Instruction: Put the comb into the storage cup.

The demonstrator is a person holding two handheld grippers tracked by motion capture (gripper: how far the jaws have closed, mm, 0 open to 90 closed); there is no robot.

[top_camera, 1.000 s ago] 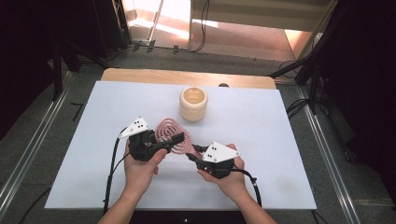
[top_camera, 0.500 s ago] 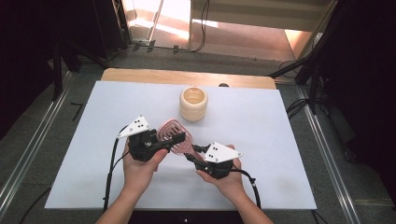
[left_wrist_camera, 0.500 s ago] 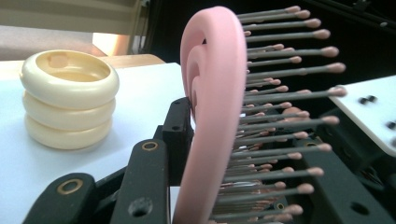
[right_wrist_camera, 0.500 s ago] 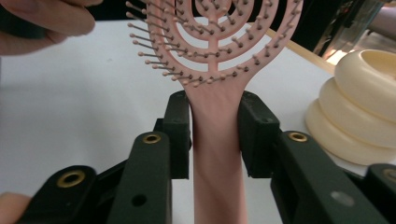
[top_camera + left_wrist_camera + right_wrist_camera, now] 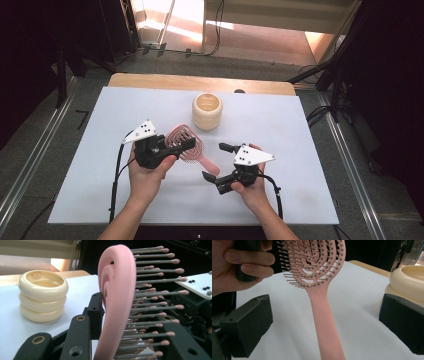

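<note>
Pink plastic was seen at the middle of the high view: a hairbrush (image 5: 186, 145) was held over the white table (image 5: 300, 130), its head clamped between the jaws of the left gripper (image 5: 177, 145). Its long axis ran from the head at upper left down to the handle end at lower right, toward the right gripper (image 5: 212, 161). That gripper's jaws had just been opening and were spread wide, one on each side of the handle end without pressing it. A cream ringed cup (image 5: 207, 110) stood behind the brush, apart from it.

From the left gripper view, the hairbrush (image 5: 117, 302) head was seen edge-on and upright, gripped between the black jaws, with the bristles pointing right. The cup (image 5: 42, 298) stood at the left on the table (image 5: 10, 327).

From the right gripper view, the hairbrush (image 5: 319, 302) ran lengthwise up the picture, handle nearest and head farthest, bristles facing the camera. The handle lay between the parted jaws, untouched by either. A hand (image 5: 239, 267) was seen at upper left, the cup (image 5: 408, 282) at right.
</note>
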